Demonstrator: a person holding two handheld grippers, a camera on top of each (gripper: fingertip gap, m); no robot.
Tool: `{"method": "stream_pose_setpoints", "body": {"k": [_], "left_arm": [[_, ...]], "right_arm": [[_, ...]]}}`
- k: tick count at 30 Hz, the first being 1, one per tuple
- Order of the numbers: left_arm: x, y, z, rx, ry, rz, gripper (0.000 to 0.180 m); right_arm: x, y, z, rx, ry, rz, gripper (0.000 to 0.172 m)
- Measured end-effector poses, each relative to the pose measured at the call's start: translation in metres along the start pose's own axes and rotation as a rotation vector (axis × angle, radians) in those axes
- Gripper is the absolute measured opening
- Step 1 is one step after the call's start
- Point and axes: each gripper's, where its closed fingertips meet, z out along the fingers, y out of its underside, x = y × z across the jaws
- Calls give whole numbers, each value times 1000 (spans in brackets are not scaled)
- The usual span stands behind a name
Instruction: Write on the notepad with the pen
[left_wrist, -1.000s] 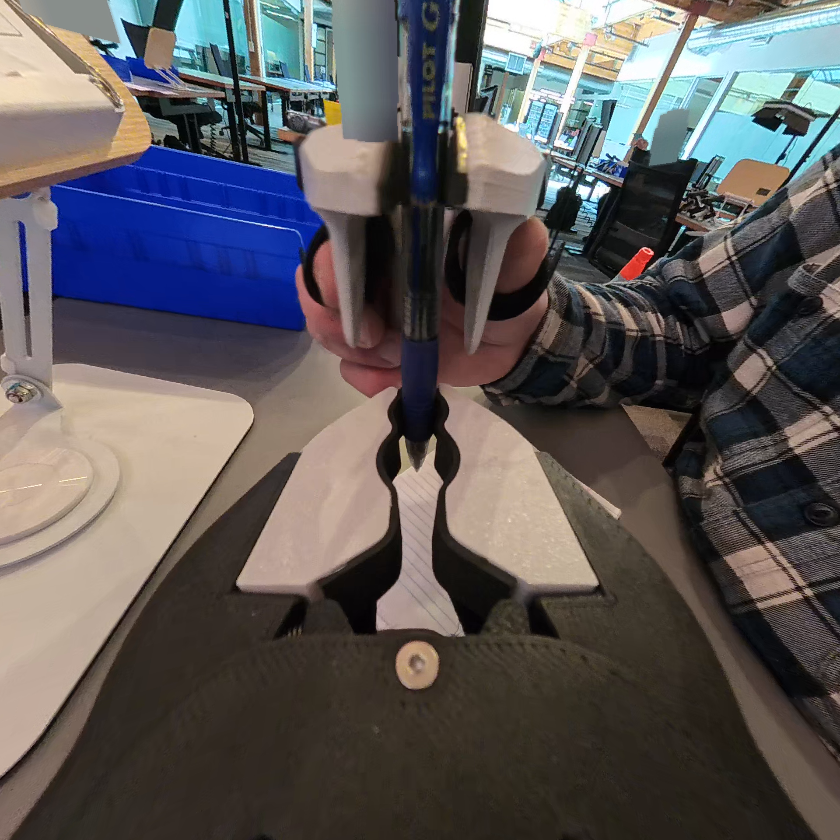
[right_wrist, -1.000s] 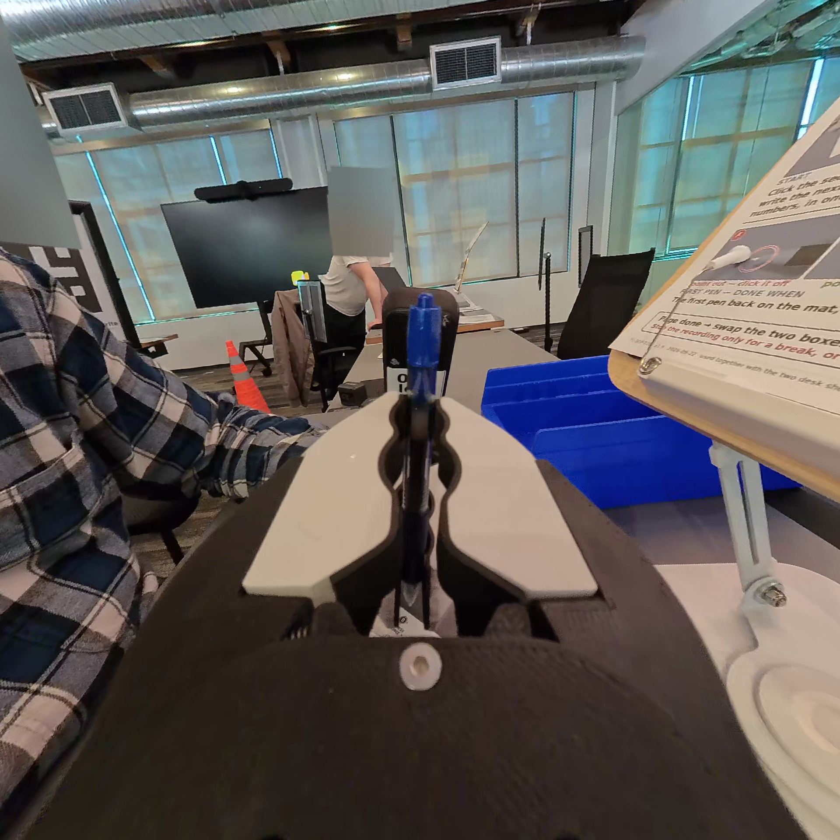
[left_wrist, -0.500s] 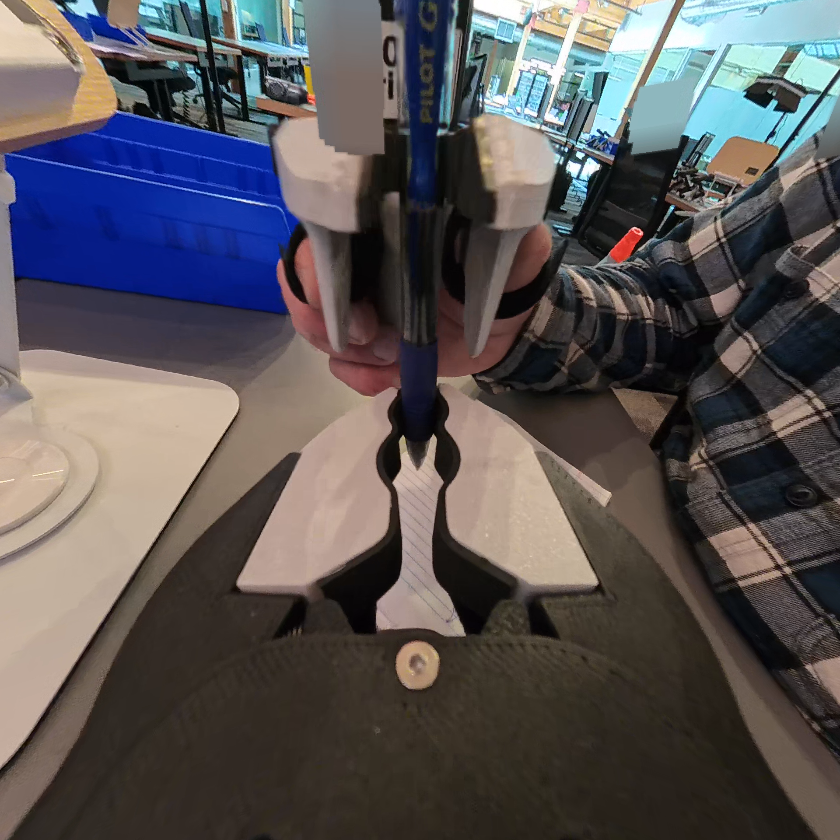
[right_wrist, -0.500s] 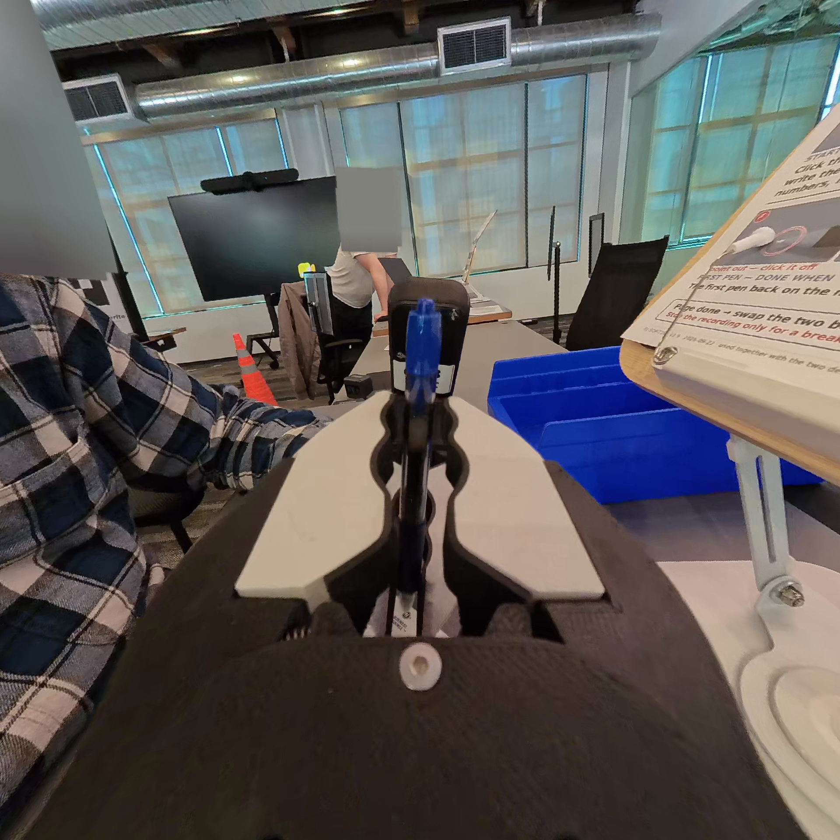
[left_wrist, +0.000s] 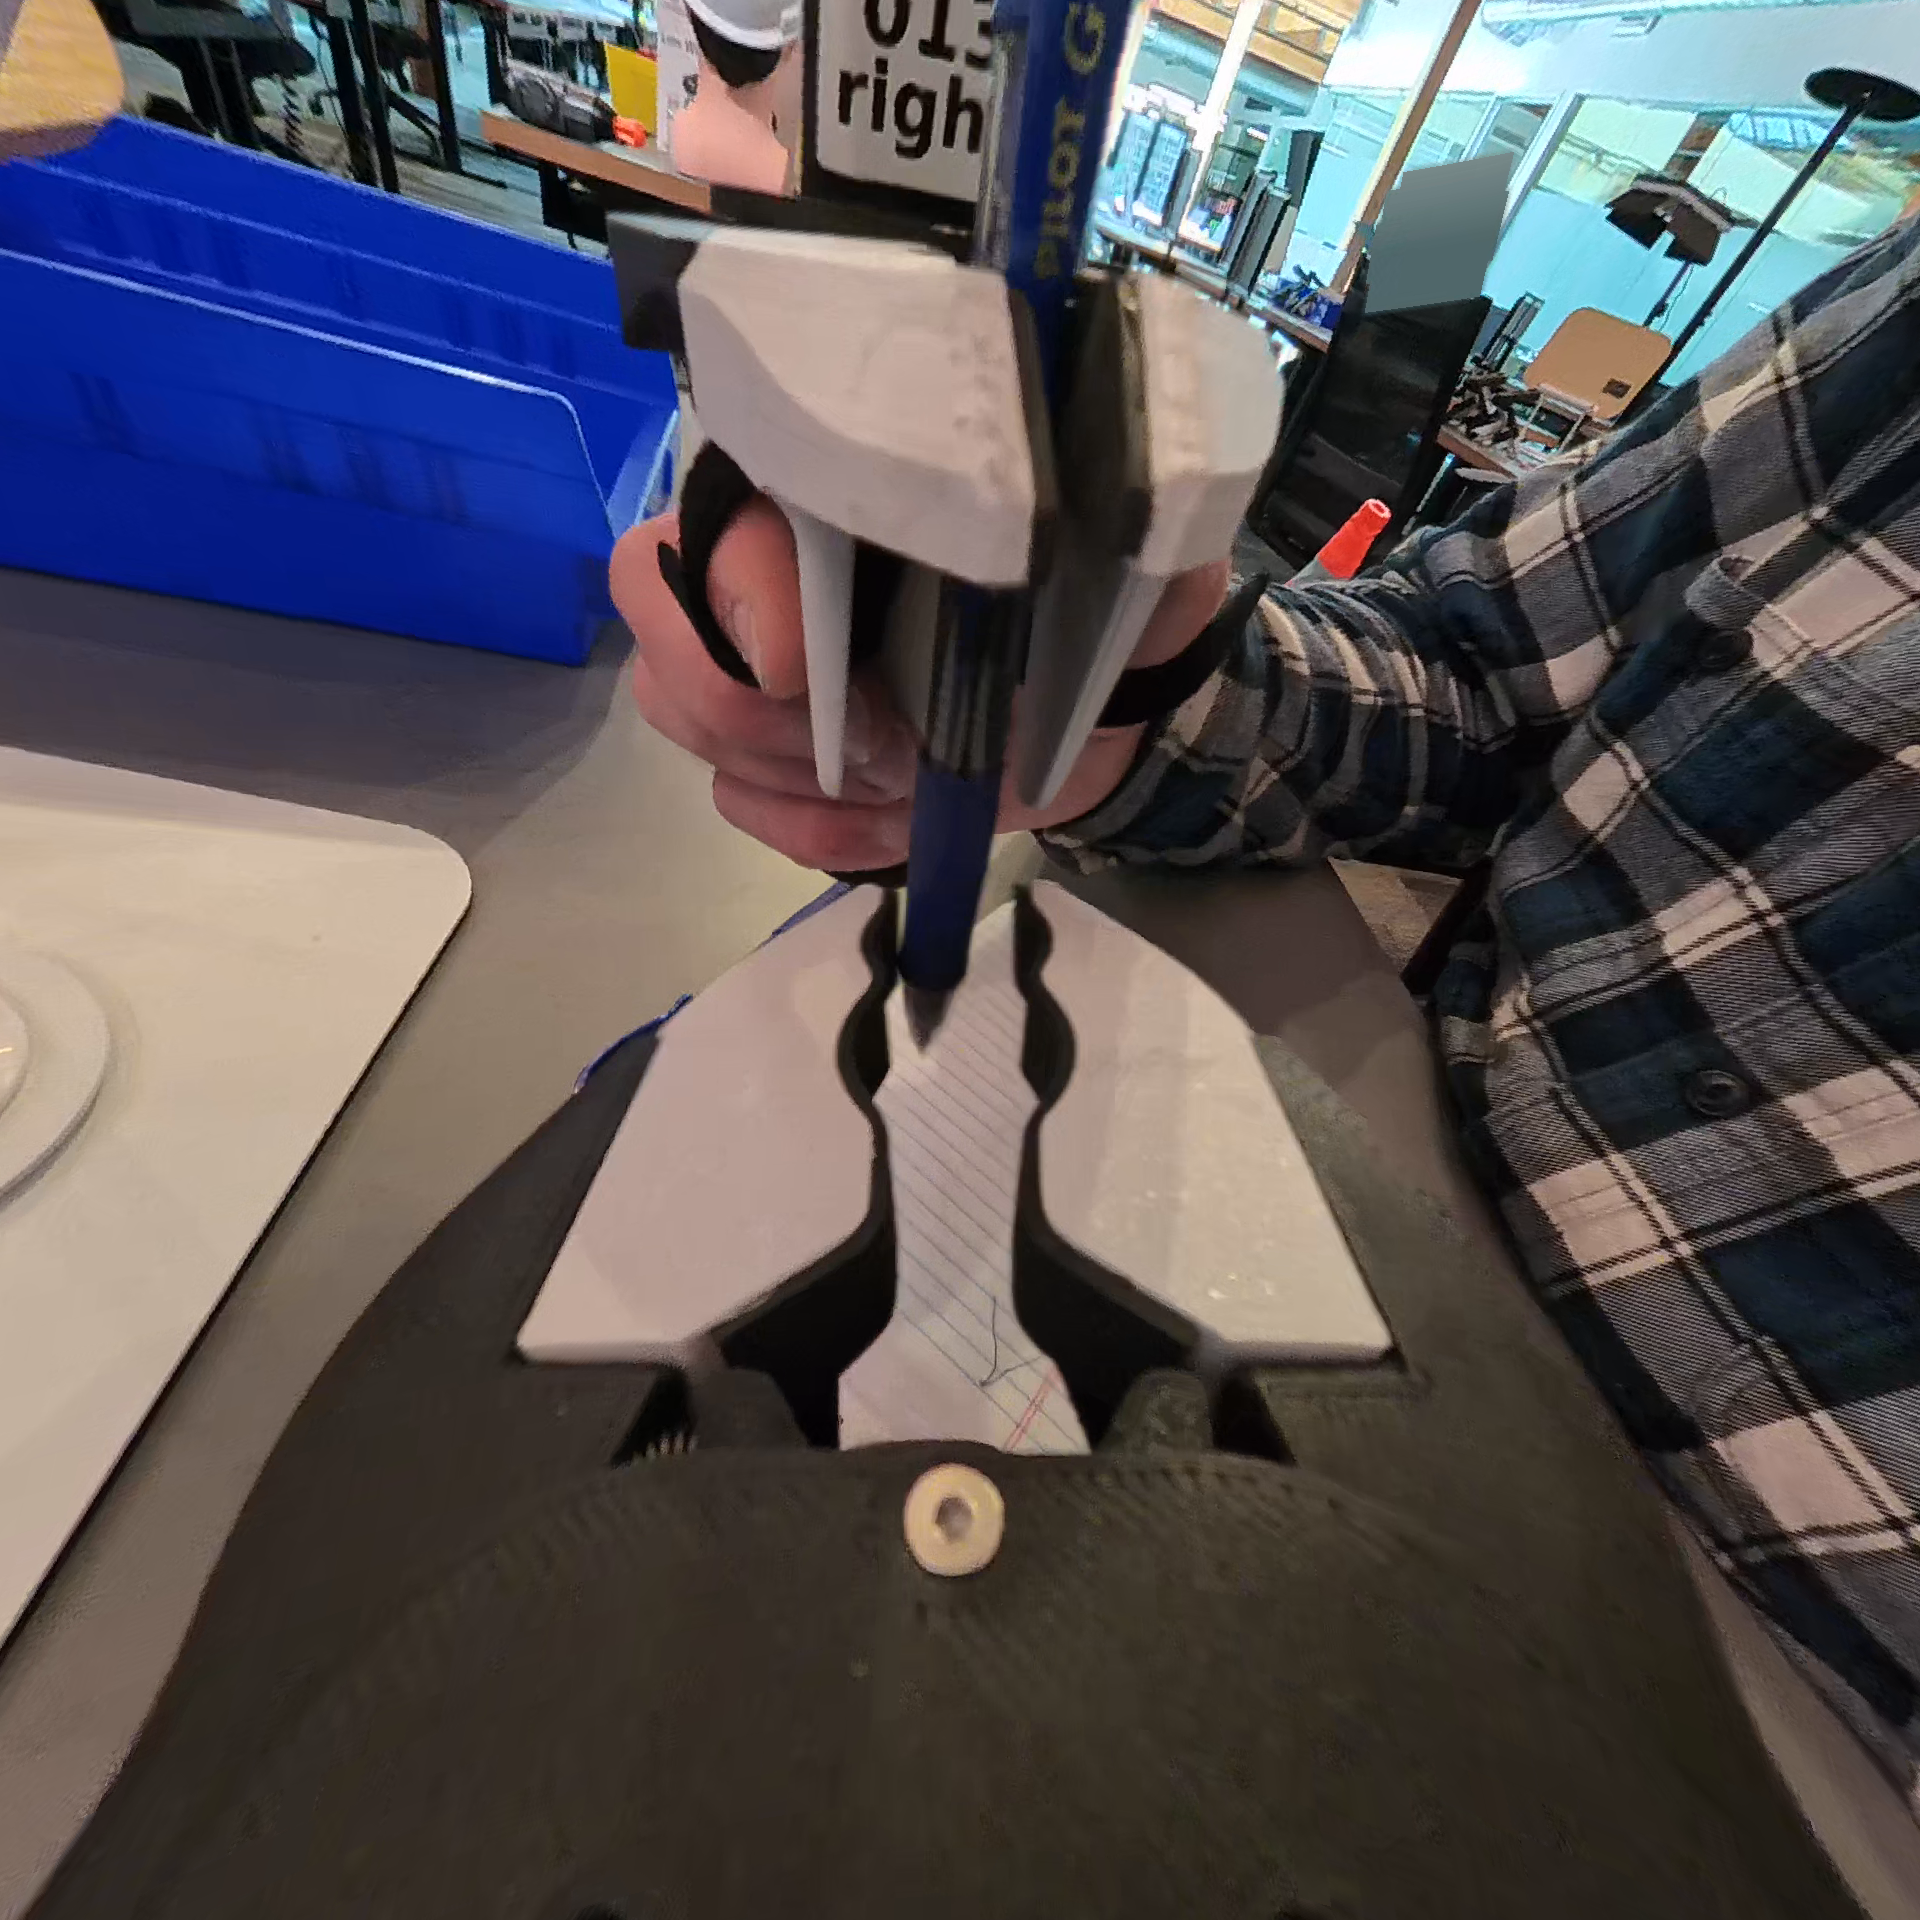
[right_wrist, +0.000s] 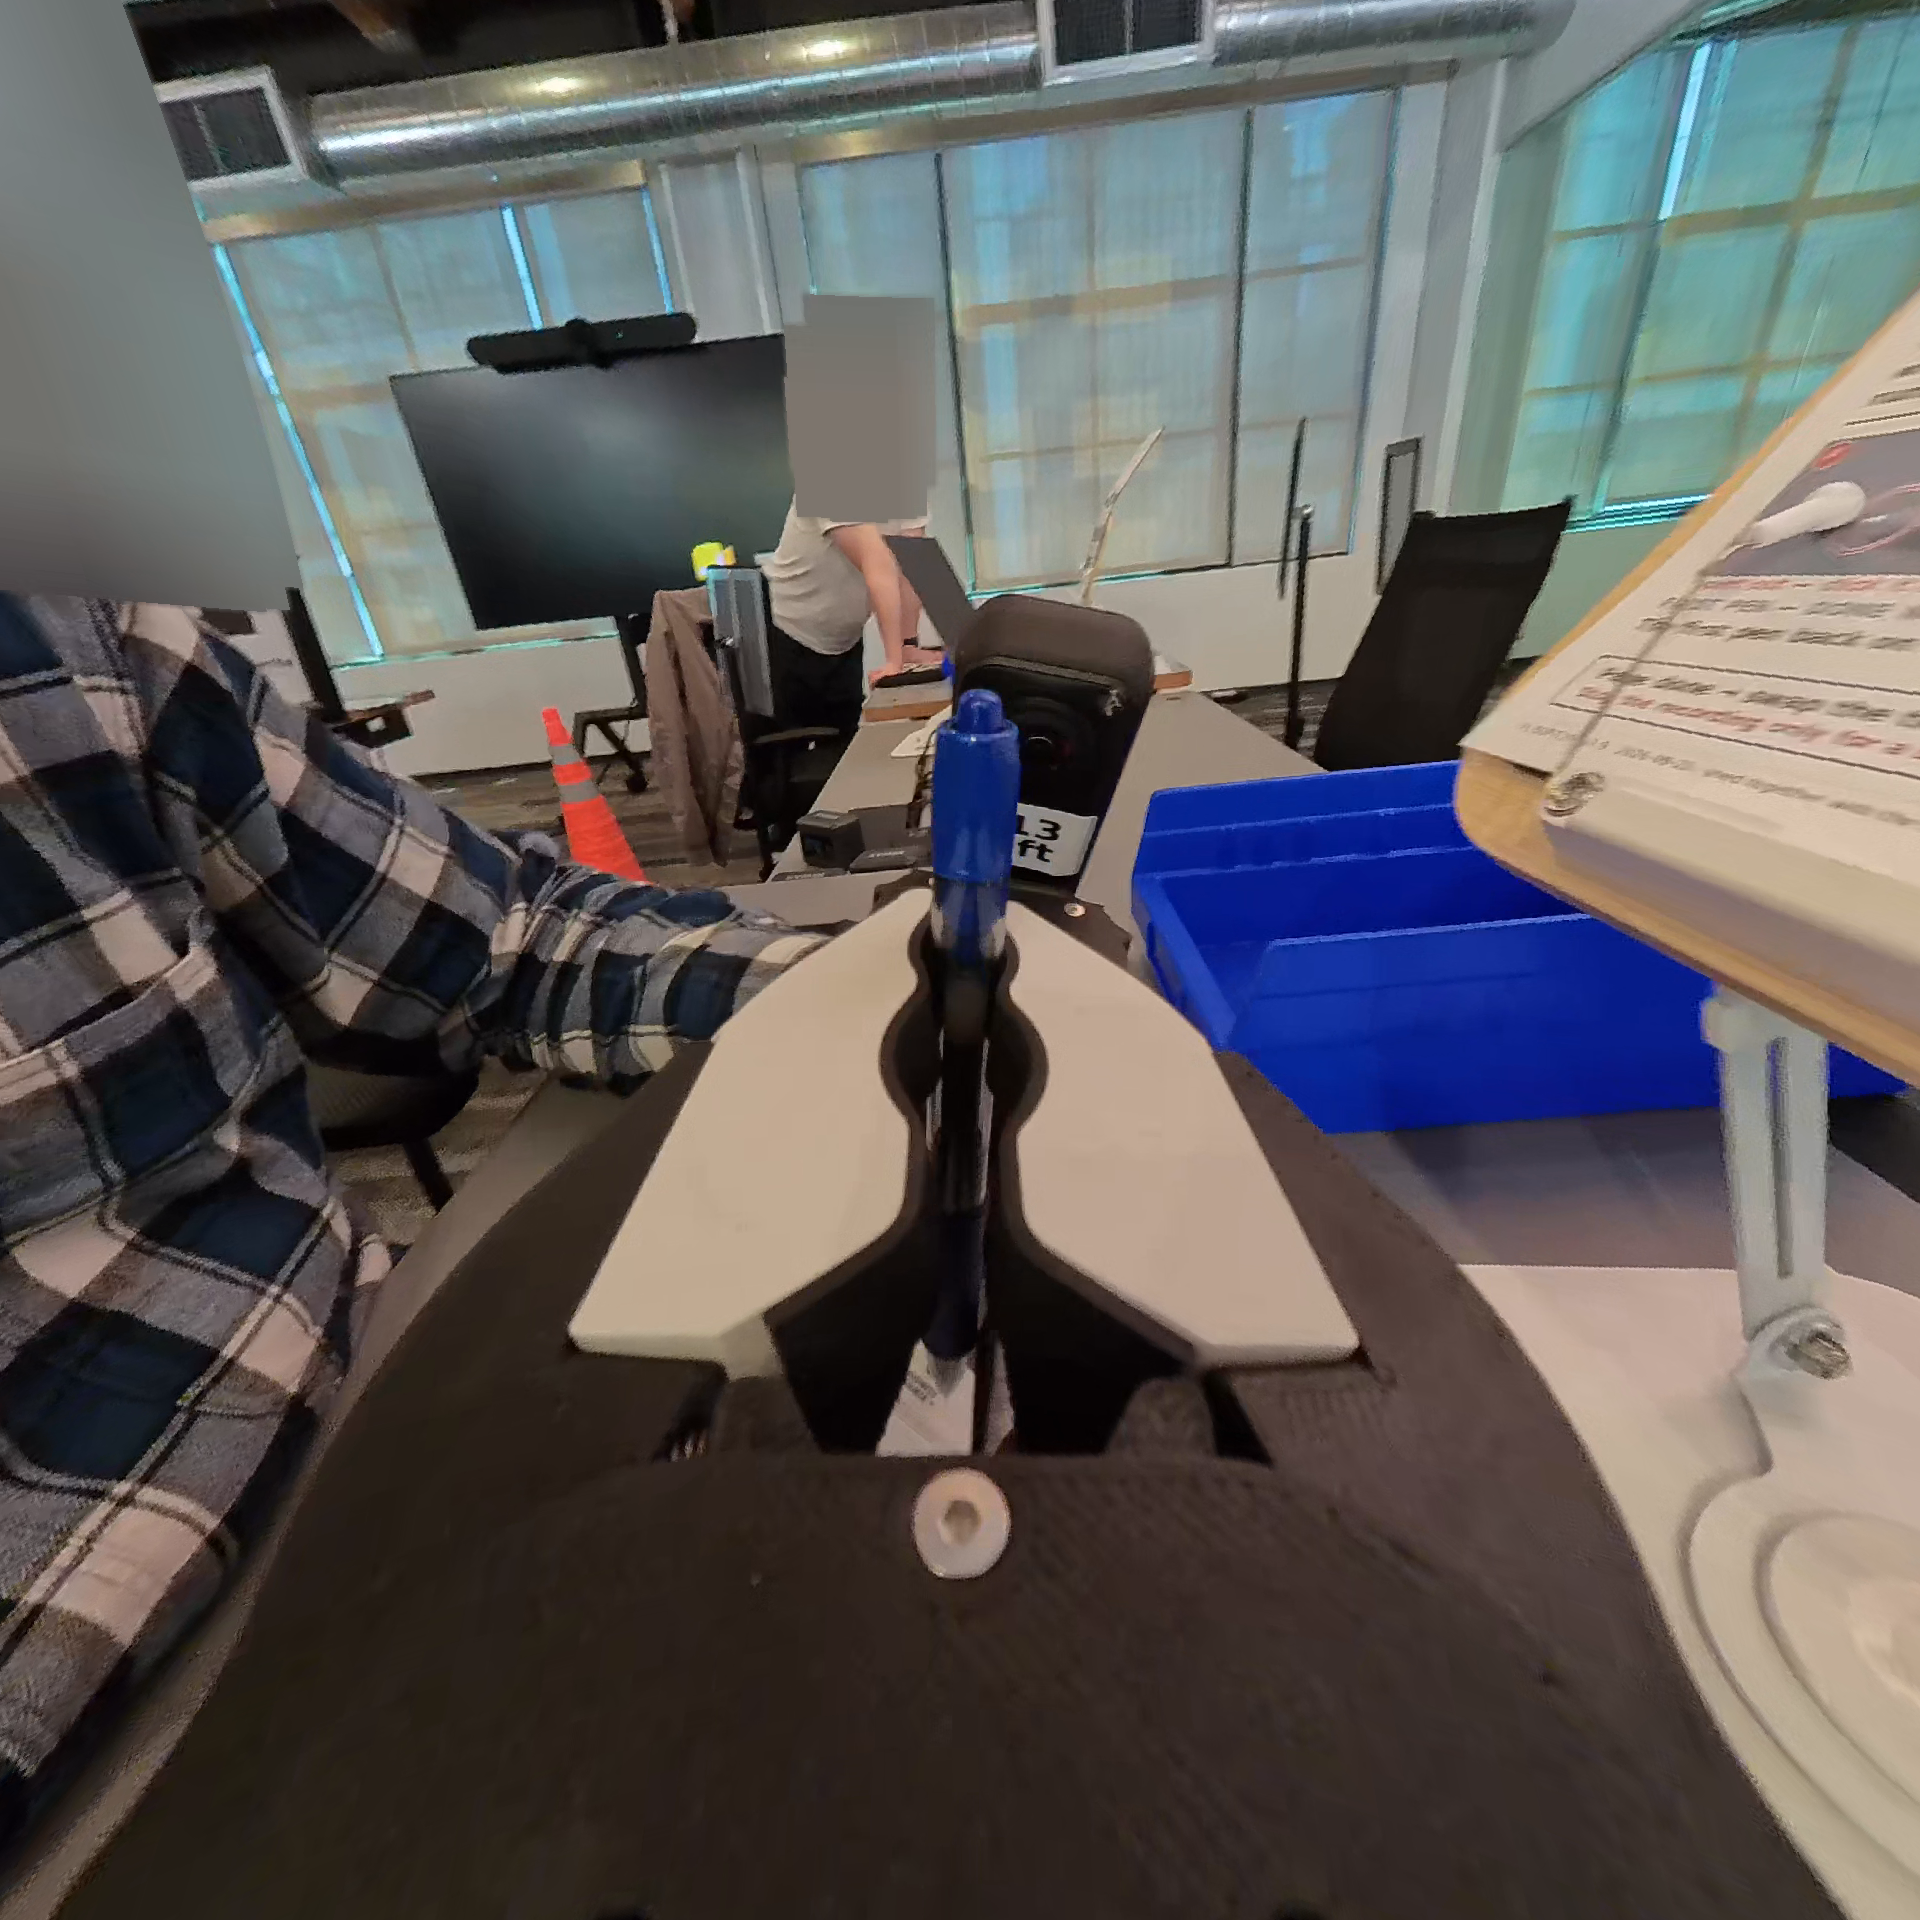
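Since a moment ago, your left gripper (left_wrist: 951, 971) has let go of the pen (left_wrist: 940, 894): its fingers (left_wrist: 748, 1132) then hugged the pen's low end, and now they stand apart with a gap on the right side. The pen's low end sits close by the left finger; you can't tell if it touches.

Your right gripper (right_wrist: 961, 997) holds the pen (right_wrist: 971, 821) tight, with both fingers pressed on it. So the right one is the one that writes.

The pen stands almost straight up, leaning a little. Its tip points down at the notepad (left_wrist: 961, 1195), right over the lined page or maybe just touching it. A small ink mark (left_wrist: 995, 1351) sits on the notepad, nearer to you than the tip.

I think your next move is to drag the tip across the notepad. Keep the left fingers clear of the pen.
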Motion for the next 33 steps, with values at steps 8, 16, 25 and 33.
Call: {"method": "stream_pose_setpoints", "body": {"k": [8, 16, 25, 33], "left_arm": [[-9, 27, -24, -261, -75, 35, 51], [-49, 99, -39, -617, -270, 101, 5], [-50, 99, -37, -597, -255, 82, 0], [-49, 99, -37, -578, -240, 66, 0]], "right_arm": [[3, 2, -10, 39, 28, 48, 6], [-15, 32, 6, 38, -30, 107, 6], [-31, 65, 23, -65, -104, 99, 5], [-38, 79, 30, -149, -119, 65, 5]]}}
